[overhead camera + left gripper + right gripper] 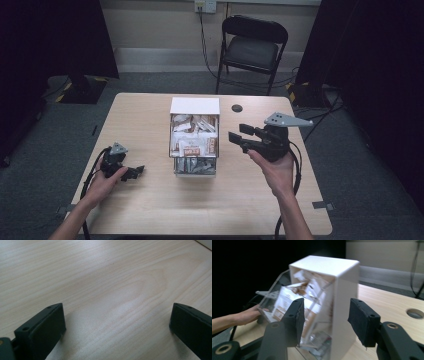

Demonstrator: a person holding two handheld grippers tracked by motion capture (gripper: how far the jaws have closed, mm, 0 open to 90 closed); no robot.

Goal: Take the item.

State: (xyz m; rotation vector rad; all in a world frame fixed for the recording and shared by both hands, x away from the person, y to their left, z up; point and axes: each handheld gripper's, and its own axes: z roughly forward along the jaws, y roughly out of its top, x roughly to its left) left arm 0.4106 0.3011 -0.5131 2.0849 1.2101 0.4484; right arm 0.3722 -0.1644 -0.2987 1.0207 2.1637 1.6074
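A white box [194,106] with a clear slanted front is parked near the middle of the pale wooden desk [150,210], and it's stuffed with small paper packets [194,136], white and brown ones. More packets can be seen piled at the bottom behind the clear panel.

The right tongs [239,135] are held up off the desk, just to the right of the box, pointed sideways at it. From the right gripper view the box [343,302] is seen right in front of the tongs [325,317], its white side wall lined up with the gap. The jaws are set about halfway apart and nothing is gripped between them; a bit of blur is noticeable on the box there. The packets [287,300] are visible through the clear front on the left of that view.

The left tongs [134,172] are kept low on the desk, well apart from the box, over toward the left edge. In the left gripper view the jaws are spread wide, with only bare wood grain [112,290] between them.

A round hole [237,108] in the desktop is spotted just behind and to the right of the box. A black folding chair [252,47] is parked past the far edge of the desk.
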